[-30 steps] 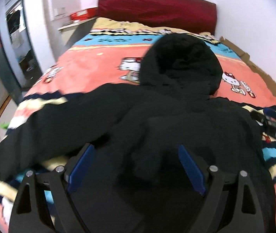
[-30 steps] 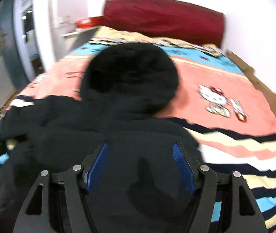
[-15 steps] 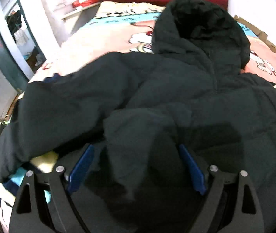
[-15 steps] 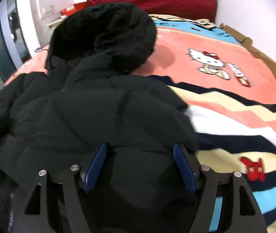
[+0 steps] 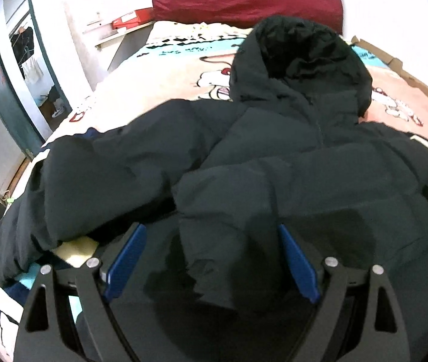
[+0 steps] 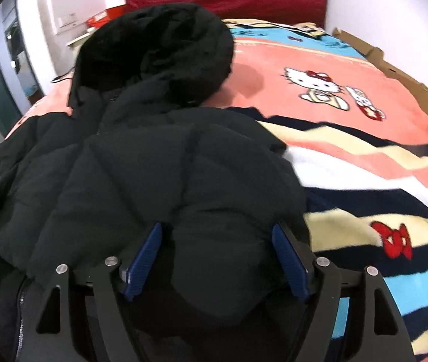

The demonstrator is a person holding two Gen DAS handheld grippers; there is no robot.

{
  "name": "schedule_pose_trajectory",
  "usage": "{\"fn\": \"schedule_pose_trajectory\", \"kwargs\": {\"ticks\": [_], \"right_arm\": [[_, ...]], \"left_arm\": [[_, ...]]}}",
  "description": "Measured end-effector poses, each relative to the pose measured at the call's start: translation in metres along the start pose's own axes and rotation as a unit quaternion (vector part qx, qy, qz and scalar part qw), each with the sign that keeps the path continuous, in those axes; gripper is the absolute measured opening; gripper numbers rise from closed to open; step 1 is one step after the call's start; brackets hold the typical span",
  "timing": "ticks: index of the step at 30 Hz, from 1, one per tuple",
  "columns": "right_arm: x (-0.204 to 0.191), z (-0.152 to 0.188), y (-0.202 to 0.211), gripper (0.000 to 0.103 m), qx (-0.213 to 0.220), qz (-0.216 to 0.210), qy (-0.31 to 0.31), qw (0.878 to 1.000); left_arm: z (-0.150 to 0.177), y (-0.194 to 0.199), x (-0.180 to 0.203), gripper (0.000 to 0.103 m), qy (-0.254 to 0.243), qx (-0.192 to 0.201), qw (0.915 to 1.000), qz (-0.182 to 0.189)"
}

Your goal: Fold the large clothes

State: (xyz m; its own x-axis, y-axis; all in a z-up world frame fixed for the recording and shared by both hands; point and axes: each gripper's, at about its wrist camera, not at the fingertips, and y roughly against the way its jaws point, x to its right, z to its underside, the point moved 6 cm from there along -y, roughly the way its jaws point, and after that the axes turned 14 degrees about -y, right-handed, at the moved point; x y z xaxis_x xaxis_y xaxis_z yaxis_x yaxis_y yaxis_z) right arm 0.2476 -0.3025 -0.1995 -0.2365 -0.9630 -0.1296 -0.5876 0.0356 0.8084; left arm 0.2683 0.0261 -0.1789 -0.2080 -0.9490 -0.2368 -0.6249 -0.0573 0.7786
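A black hooded puffer jacket lies spread on the bed, hood toward the headboard. One sleeve stretches out to the left edge of the bed. My left gripper hangs low over the jacket's lower body, jaws wide, with a loose fold of fabric between the blue pads and a gap beside the left pad. In the right wrist view the jacket fills the left half, hood at the top. My right gripper straddles a puffy bulge at the jacket's right side; its jaws are opening.
A pink, striped cartoon-cat blanket covers the bed. A dark red headboard stands at the far end. Cardboard lines the right wall. A red box sits on a shelf at the back left, near a doorway.
Both grippers have sunk toward the jacket, which now fills more of each view. The right gripper's jaws stand slightly wider around the bulge.
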Motion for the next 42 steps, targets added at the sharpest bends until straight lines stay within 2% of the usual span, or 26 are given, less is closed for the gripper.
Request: {"fn": "schedule_pose_trajectory", "kwargs": {"ticks": [5,19,22,25,29,30,32,36,38,40,42], "right_arm": [[0.002,0.004,0.017,0.074,0.006,0.049,-0.006,0.999],[-0.03,0.043,0.132,0.074,0.031,0.037,-0.025,0.998],[-0.038,0.05,0.152,0.074,0.038,0.036,-0.028,0.998],[-0.045,0.059,0.169,0.074,0.044,0.036,-0.028,0.998],[-0.045,0.07,0.183,0.074,0.046,0.043,-0.028,0.998],[-0.045,0.073,0.185,0.074,0.045,0.046,-0.028,0.998],[-0.043,0.076,0.187,0.074,0.043,0.052,-0.027,0.997],[-0.037,0.079,0.189,0.075,0.04,0.063,-0.03,0.997],[-0.033,0.081,0.187,0.075,0.037,0.067,-0.034,0.997],[-0.032,0.082,0.182,0.075,0.032,0.068,-0.035,0.997],[-0.033,0.083,0.176,0.075,0.027,0.068,-0.035,0.997]], "left_arm": [[0.006,0.033,-0.017,0.088,0.007,0.022,0.9997,0.005],[0.06,0.141,-0.095,0.088,0.048,0.072,0.9963,-0.002],[0.079,0.149,-0.123,0.088,0.082,0.075,0.9938,0.012],[0.11,0.137,-0.164,0.088,0.14,0.048,0.9883,0.036],[0.152,0.111,-0.227,0.088,0.214,0.025,0.9762,0.024],[0.164,0.103,-0.245,0.088,0.238,0.019,0.9708,0.022],[0.187,0.087,-0.283,0.088,0.293,0.011,0.9559,0.013],[0.238,0.059,-0.363,0.088,0.394,-0.007,0.9188,-0.031],[0.256,0.046,-0.39,0.088,0.417,-0.023,0.907,-0.054],[0.265,0.029,-0.404,0.088,0.438,-0.027,0.8979,-0.032],[0.265,0.015,-0.407,0.087,0.449,-0.021,0.8934,0.002]]}}
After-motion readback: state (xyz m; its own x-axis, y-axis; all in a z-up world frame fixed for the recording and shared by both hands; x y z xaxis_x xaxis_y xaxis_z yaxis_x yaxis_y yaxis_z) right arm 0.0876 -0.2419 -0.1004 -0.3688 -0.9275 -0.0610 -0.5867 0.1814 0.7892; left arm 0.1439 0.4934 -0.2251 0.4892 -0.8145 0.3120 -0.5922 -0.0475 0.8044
